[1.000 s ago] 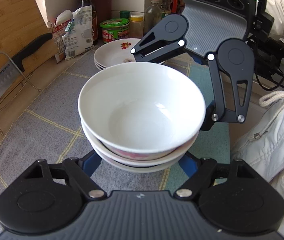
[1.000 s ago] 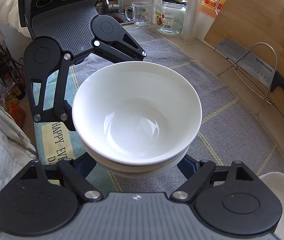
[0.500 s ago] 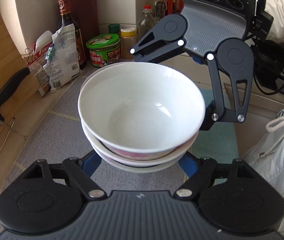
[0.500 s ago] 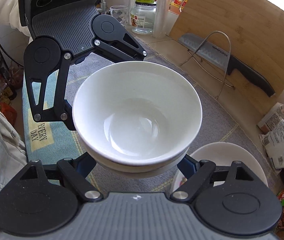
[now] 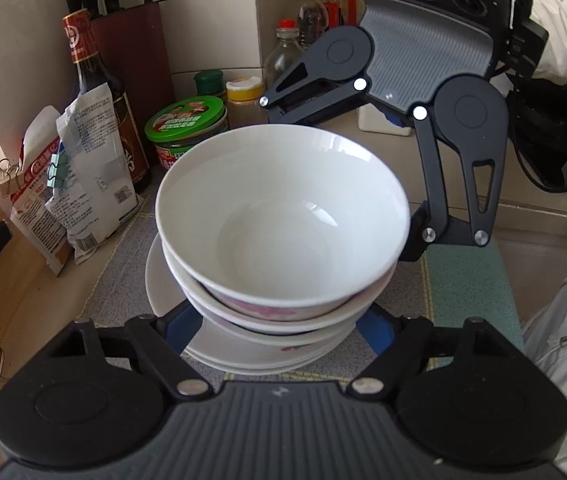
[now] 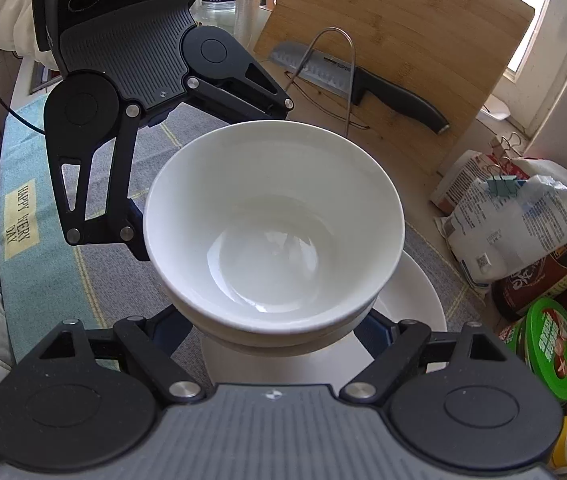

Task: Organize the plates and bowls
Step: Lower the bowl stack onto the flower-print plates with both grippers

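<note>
Nesting empty bowls w/ plates beneath.

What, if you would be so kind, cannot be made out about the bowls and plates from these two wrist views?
- How many bowls: the top bowl hides most of the stack of bowls in both views.
- Whether the stack touches the plates or hangs above them: hidden under the bowls.
- Plate count and pattern: mostly covered in both views.
- Pads of the left hand-held gripper and right hand-held gripper: hidden below the stack.
</note>
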Motion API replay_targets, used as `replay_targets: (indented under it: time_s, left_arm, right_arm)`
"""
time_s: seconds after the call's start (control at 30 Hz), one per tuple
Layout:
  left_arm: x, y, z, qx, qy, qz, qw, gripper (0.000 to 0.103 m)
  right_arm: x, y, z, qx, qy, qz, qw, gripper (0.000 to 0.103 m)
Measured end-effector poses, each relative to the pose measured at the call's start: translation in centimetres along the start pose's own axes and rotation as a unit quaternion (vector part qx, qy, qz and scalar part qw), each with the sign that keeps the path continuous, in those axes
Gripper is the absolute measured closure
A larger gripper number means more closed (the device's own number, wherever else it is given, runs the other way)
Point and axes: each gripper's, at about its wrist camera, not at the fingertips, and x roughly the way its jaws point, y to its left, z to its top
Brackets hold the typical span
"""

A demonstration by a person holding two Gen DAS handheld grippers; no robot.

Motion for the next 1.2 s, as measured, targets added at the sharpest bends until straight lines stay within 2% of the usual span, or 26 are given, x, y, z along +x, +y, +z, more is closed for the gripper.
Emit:
replay_targets:
  time_s: [0.27, 0.5, 1.03, 1.07, 1.2]
  left_arm:
    - [2.6, 1.1, 0.8, -0.001, 0.006, -0.008, 0.9999, 0.02]
    - [4.1, 1.7, 1.1, -0.008, 0.006, -0.011, 0.9999, 0.02]
    - [4.3, 2.0, 1.2, -0.02, -0.007, -0.005, 0.9998, 0.019]
    - [4.2, 2.0, 1.2, -0.02, -0.009, -0.002, 0.9997, 0.019]
    - [3.9, 1.6, 1.3, -0.017, -0.022, 0.009, 0.9996, 0.007]
  right_arm:
    - [0.6, -2.1, -1.8, 0.01, 0.009, -0.001, 1.0, 0.013]
    - [1.0, -2.4, -2.1, 0.013, 0.018, 0.001, 1.0, 0.013]
    - [1.3, -3.2, -2.3, 0.022, 0.018, -0.001, 1.0, 0.013]
    - [1.4, -3.4, -2.3, 0.024, 0.018, -0.002, 1.0, 0.013]
    - [1.4, -3.5, -2.5, 0.029, 0.014, -0.008, 0.999, 0.008]
